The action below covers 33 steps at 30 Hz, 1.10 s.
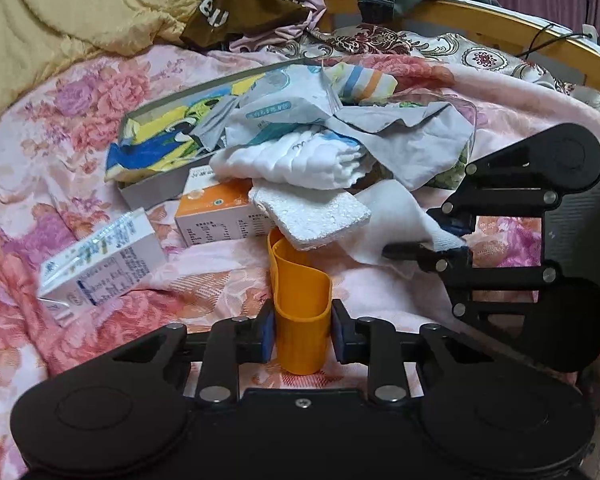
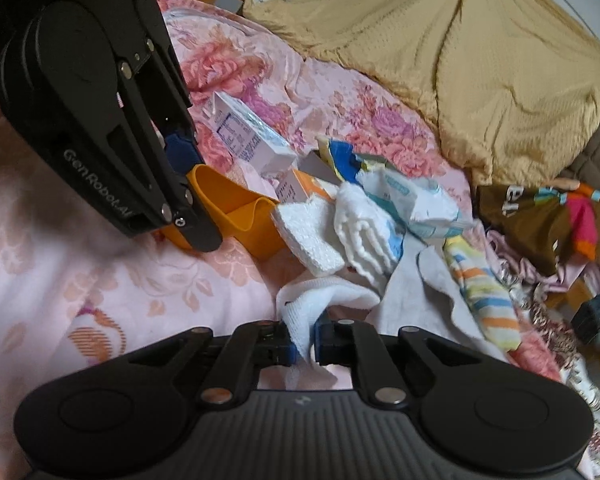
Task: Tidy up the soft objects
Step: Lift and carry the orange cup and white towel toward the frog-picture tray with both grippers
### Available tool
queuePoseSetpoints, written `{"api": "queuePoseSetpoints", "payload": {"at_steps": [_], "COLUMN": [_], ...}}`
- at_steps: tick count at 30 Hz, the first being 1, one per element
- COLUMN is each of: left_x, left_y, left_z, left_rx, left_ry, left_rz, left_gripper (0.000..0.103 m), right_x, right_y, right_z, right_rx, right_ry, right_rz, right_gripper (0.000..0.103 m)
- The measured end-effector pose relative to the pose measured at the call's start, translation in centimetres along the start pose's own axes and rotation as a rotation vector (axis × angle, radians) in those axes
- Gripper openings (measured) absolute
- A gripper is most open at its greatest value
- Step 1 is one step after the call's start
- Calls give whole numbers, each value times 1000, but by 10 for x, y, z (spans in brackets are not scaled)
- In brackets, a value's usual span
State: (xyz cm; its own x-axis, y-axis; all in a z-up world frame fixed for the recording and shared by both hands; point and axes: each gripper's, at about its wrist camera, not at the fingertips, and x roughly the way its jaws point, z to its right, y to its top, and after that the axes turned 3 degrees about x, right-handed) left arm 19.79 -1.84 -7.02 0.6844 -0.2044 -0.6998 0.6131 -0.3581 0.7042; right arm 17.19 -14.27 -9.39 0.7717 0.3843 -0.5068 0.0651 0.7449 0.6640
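Our left tool [image 1: 303, 330] clamps the squashed orange cup [image 1: 300, 300]; our right tool [image 2: 303, 346] pinches a white sock [image 2: 320, 300] on the bed [image 1: 40, 160]. Beyond, a grey box [image 1: 148, 192] holds what may be wipes packets and cloths, heaped over its rim. Open quilt lies left.

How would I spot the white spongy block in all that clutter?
Start at the pink floral bedspread and find the heap of cloths in its middle. The white foam block lies at the heap's near edge, resting over the orange cup. Unlike the limp cloths around it, it is a stiff, pitted slab.
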Motion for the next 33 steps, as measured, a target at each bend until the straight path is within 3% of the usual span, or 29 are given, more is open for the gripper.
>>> {"api": "queuePoseSetpoints", "payload": {"at_steps": [9, 19, 33], "left_x": [-35, -62, -89], "left_y": [-12, -25, -24], "left_z": [-6, 12, 14], "left_rx": [-196, -234, -240], "left_ry": [-41, -38, 82], "left_rz": [4, 55, 205], "left_gripper": [23, 22, 23], "right_x": [-37, -66, -80], "right_y": [12, 17, 20], "right_z": [1, -2, -1], "right_rx": [64, 86, 95], "right_ry": [-36, -79, -158], "right_rz": [62, 123, 227], "right_gripper": [9, 9, 9]}}
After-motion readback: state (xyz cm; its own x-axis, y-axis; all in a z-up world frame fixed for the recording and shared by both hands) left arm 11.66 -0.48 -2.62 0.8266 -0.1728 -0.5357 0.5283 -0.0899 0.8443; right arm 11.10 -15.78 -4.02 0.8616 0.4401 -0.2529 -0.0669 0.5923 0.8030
